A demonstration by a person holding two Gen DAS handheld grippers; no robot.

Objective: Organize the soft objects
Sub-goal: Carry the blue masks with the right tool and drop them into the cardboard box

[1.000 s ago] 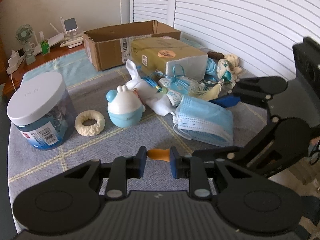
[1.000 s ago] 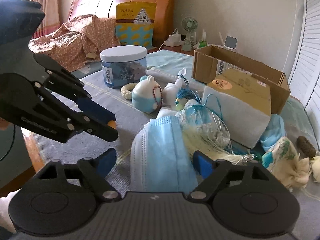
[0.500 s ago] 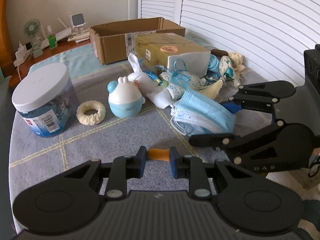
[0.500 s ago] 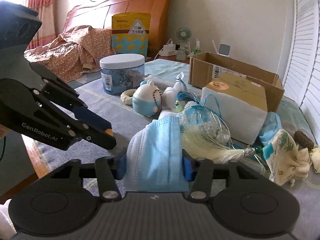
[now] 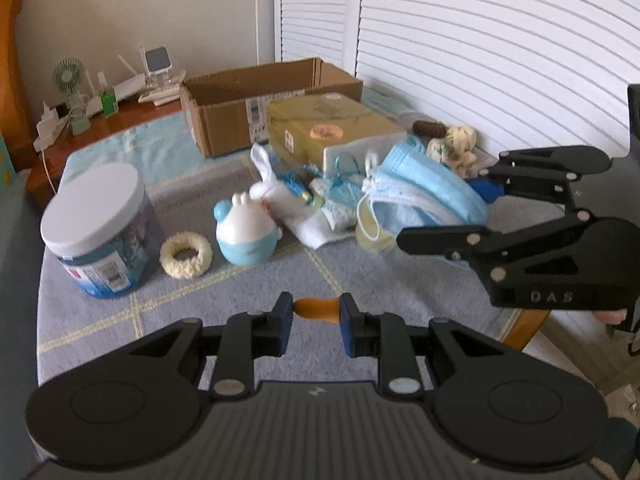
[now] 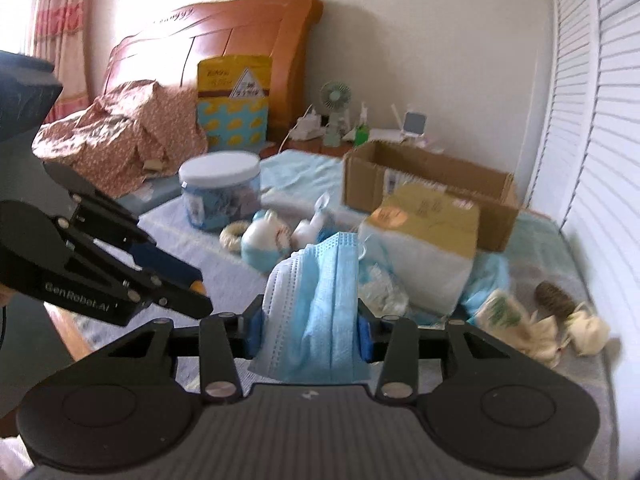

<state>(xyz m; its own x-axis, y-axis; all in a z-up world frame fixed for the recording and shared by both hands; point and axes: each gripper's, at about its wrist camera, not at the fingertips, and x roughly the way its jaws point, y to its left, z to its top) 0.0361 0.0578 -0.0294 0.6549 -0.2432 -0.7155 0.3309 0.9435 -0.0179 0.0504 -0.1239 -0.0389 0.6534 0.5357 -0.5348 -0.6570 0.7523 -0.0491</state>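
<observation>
My right gripper (image 6: 310,332) is shut on a stack of blue face masks (image 6: 320,300) and holds it lifted off the grey cloth; the stack also shows in the left wrist view (image 5: 420,196). My left gripper (image 5: 314,316) is shut on a small orange object (image 5: 316,309) above the cloth's near side. A pile of soft things lies beyond: a white plush rabbit (image 5: 276,192), a blue-and-white round toy (image 5: 246,236), a cream ring (image 5: 186,255) and cream fabric pouches (image 6: 548,332).
An open cardboard box (image 5: 256,108) stands at the back, a wrapped yellow-and-white package (image 5: 332,136) in front of it. A white-lidded jar (image 5: 100,232) stands on the left. The table edge (image 5: 524,328) runs on the right. A bed with clothes (image 6: 120,136) lies beyond.
My right gripper, shut on the mask stack, has lifted it up off the cloth. My left gripper has kept its grip on the orange object and risen a little.
</observation>
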